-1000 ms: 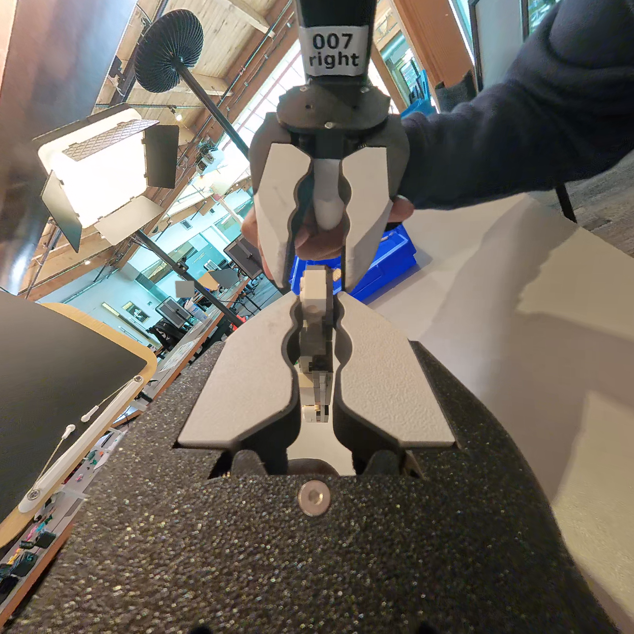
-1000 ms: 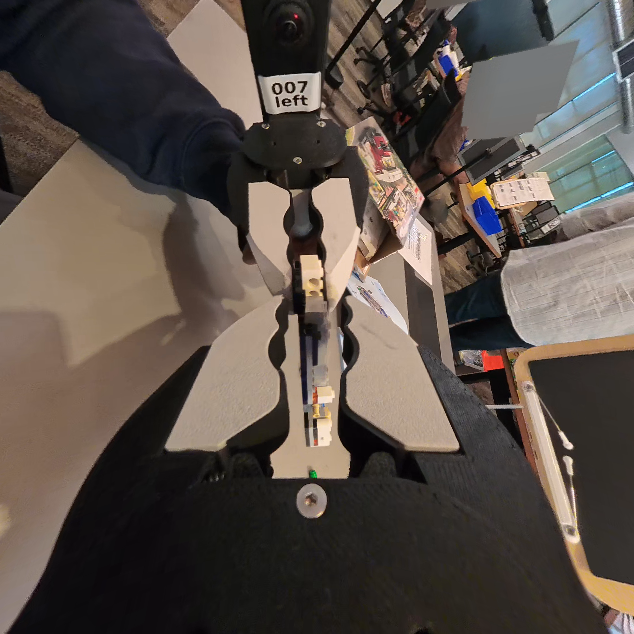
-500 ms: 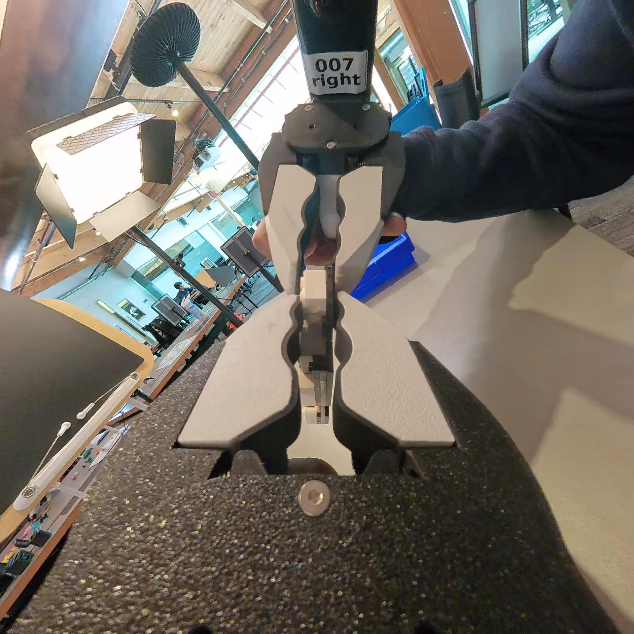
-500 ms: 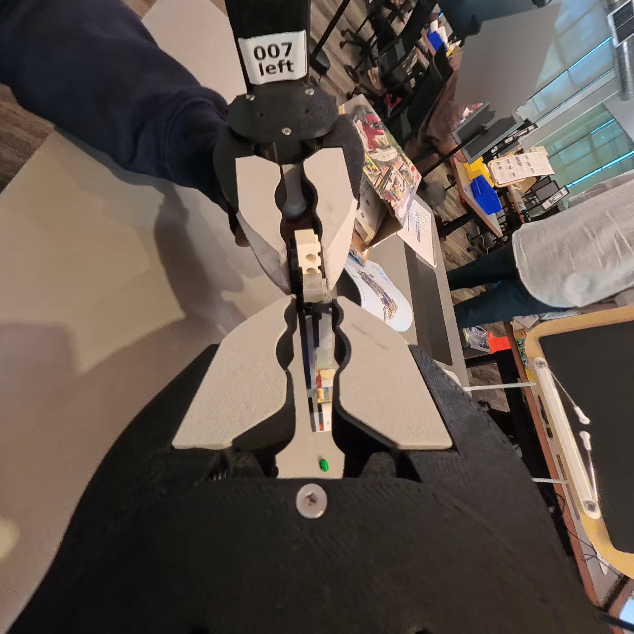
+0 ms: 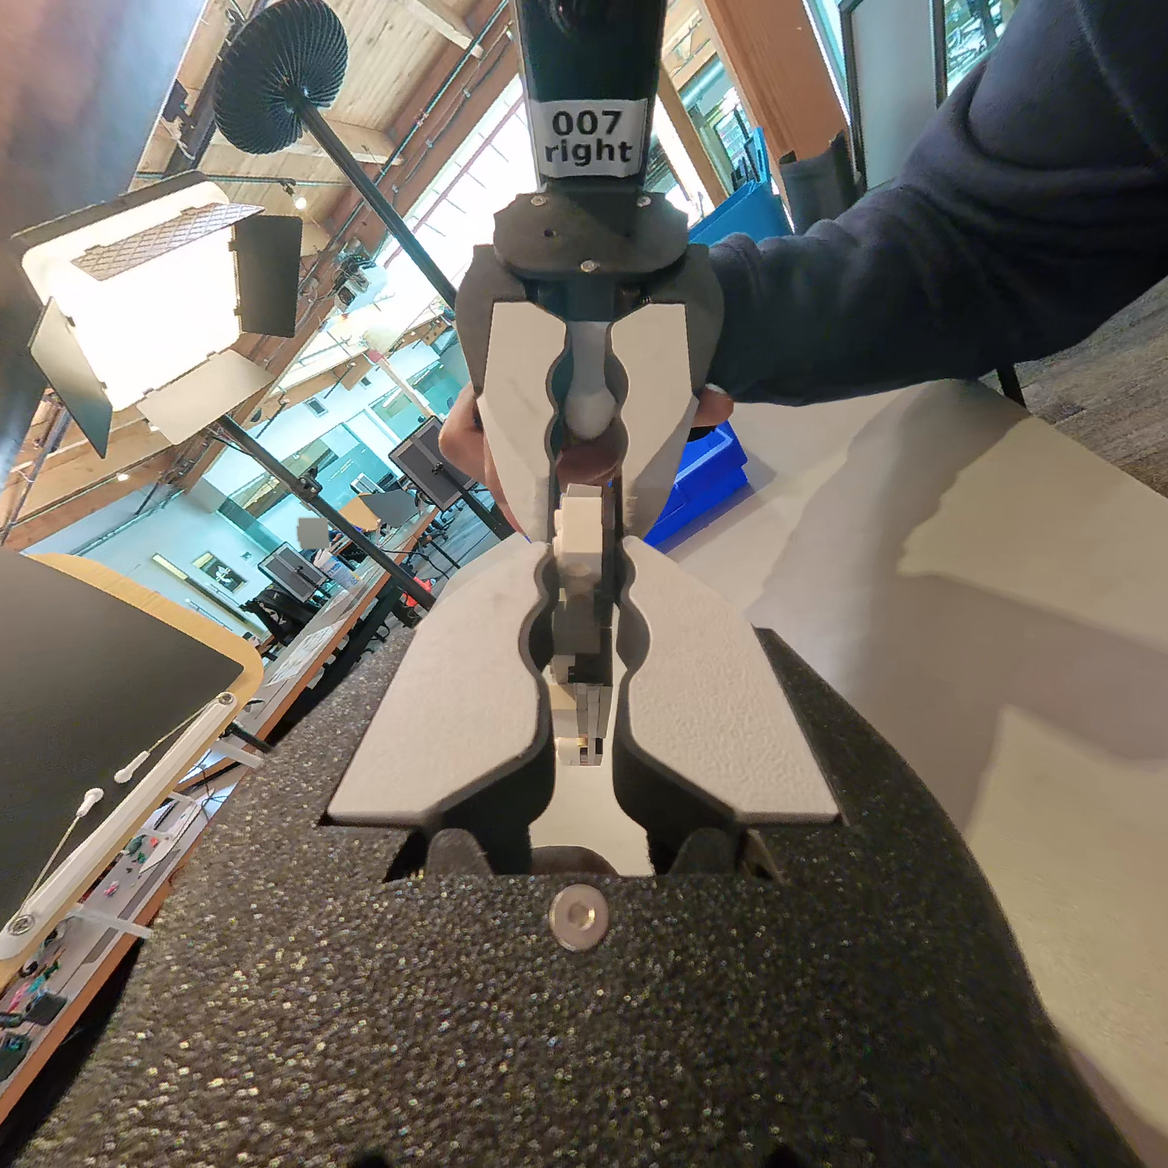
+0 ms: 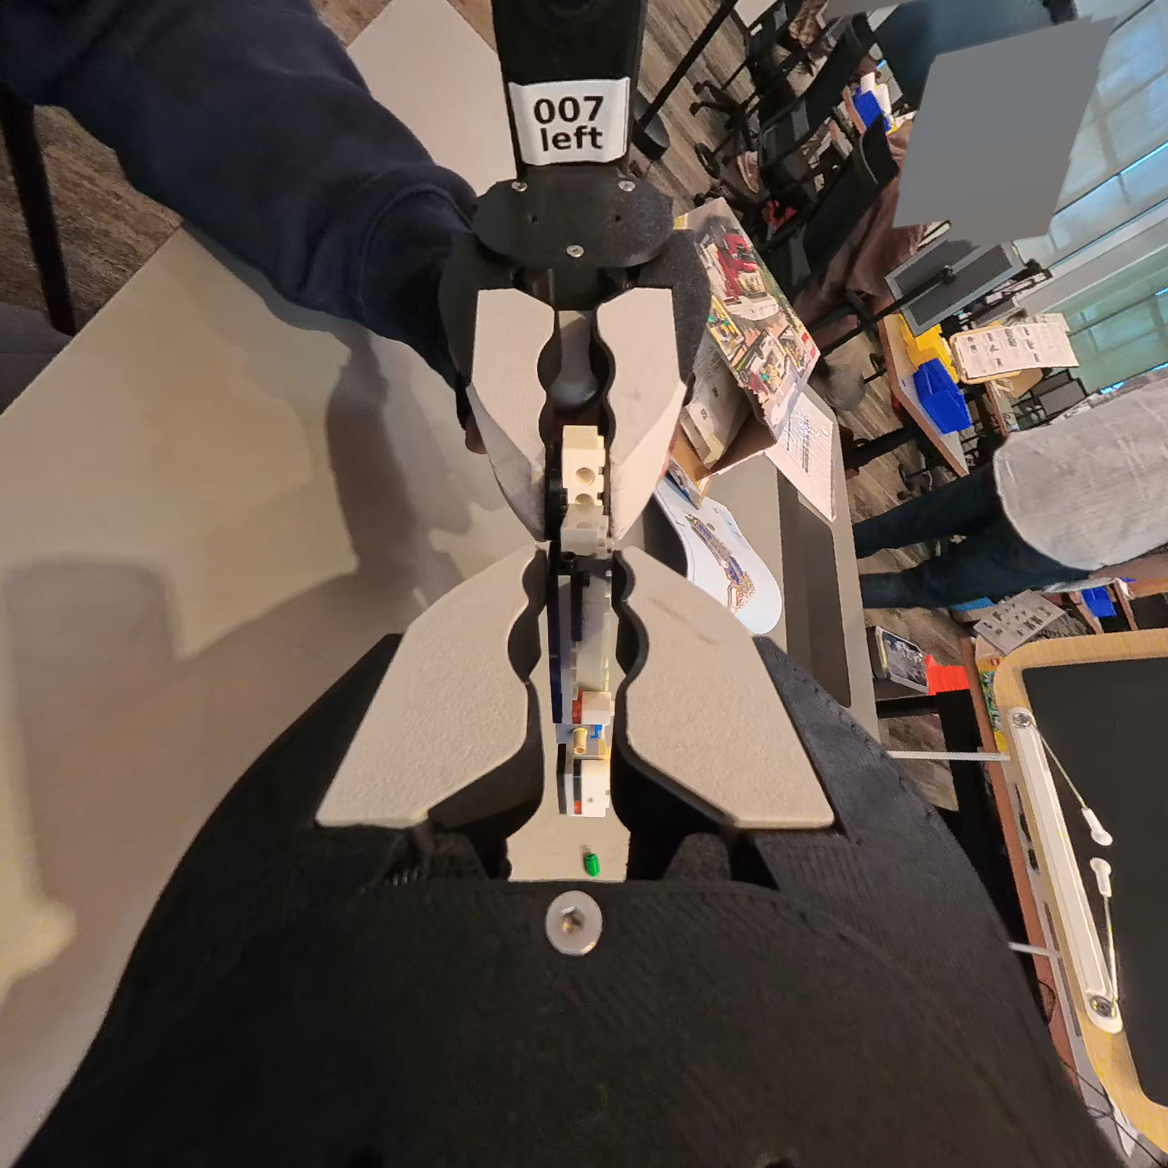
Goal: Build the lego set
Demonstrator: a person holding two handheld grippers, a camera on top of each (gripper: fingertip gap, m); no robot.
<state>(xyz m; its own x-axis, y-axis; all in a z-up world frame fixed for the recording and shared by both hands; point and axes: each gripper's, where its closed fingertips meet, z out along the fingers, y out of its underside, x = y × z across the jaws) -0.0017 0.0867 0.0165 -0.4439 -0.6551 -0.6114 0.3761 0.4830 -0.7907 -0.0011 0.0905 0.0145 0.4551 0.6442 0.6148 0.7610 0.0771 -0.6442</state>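
I'm looking into an open-plan lab or workshop: a studio light panel (image 5: 139,297) is glowing under timber ceiling beams (image 5: 404,38), with monitors on stands (image 5: 430,461) and long desks (image 5: 354,607) beyond it.

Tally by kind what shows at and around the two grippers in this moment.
Grippers: 2, the left gripper and the right gripper, tip to tip, both clamped on the build
Toy-brick build: 1
Loose green piece: 1
Blue bin: 1
Printed box: 1
Total: 6

Brick assembly (image 6: 584,480) was white, black and grey; fingers (image 6: 442,689) pale grey; bin (image 5: 708,480) blue; surface (image 5: 948,505) off-white.
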